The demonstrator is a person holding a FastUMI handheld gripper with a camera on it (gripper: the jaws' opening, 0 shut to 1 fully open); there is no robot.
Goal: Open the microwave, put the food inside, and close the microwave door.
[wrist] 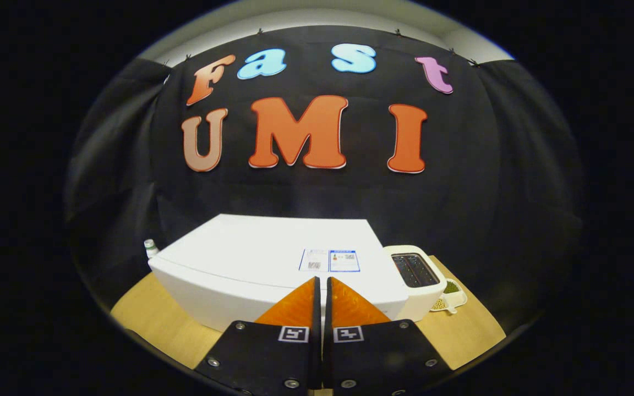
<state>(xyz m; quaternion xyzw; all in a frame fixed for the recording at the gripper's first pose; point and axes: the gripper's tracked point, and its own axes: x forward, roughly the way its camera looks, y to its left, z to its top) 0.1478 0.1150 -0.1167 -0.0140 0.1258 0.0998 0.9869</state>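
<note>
Fingers pressed together and empty, the gripper (321, 283) hovers above the closed microwave (273, 264); opening its door looks the first step, apparently requiring descent

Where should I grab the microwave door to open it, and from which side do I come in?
The microwave is seen from above; its door front faces down toward the table, and no handle can be made out. The tongs sit closed above its top, holding nothing. Likely drop lower in front, by the toaster end, and hook the door's edge there.
</note>
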